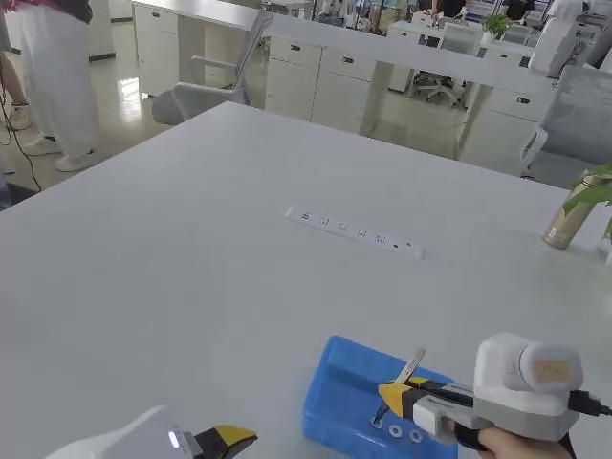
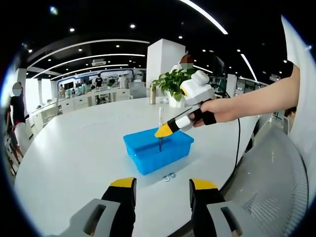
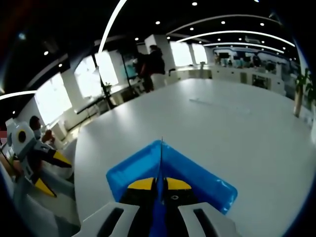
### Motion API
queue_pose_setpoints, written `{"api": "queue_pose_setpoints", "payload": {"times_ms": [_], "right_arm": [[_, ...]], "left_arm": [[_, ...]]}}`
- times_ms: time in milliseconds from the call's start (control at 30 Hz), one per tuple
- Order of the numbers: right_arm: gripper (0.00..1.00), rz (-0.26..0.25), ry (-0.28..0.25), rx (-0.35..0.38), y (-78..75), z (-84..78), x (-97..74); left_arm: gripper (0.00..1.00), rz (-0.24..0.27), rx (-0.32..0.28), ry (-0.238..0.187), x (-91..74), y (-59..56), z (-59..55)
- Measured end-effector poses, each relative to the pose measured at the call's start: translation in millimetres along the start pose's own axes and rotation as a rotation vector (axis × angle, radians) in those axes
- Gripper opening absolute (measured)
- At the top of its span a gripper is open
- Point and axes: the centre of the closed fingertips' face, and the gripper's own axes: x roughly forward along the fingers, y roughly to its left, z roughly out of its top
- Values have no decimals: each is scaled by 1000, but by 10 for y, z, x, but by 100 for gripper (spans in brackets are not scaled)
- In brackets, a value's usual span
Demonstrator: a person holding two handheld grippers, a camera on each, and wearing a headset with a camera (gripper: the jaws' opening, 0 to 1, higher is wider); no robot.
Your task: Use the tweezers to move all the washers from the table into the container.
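Note:
A blue container stands on the white table near its front edge. My right gripper is shut on the tweezers and holds them upright over the container, tips down inside it. In the right gripper view the tweezers rise between the closed yellow tips above the container. Two washers lie on the table just beside the container. Small rings show at the container's near side. My left gripper is open and holds nothing, at the bottom left.
A power strip is set into the table's middle. A potted plant stands at the far right edge. Chairs and white cabinets lie beyond the table, and a person stands at the far left.

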Motion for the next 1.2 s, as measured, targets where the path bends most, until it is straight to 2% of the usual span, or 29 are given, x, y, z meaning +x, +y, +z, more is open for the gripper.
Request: {"api": "queue_pose_setpoints", "payload": {"times_ms": [333, 467, 667, 700, 800, 967, 1133, 1200], "right_arm": [[3, 22, -95, 6, 148, 232, -180], [3, 43, -105, -7, 293, 261, -247], [3, 96, -130, 9, 493, 292, -325], [3, 116, -134, 15, 550, 291, -330], [3, 160, -121, 15, 701, 235, -312], [3, 199, -48, -16, 853, -36, -213], [3, 203, -3, -35, 874, -196, -152], [3, 203, 12, -51, 822, -240, -126]], "left_arm": [[41, -4, 1, 2, 2, -4, -4], [41, -4, 2, 4, 3, -4, -9], [40, -4, 3, 5, 3, -4, -10], [40, -4, 4, 7, 3, -4, -12], [40, -5, 5, 7, 5, -6, -14], [40, -4, 6, 12, 6, -4, -22], [40, -5, 6, 15, 7, -7, -28], [40, -6, 7, 17, 7, -10, -31]]}}
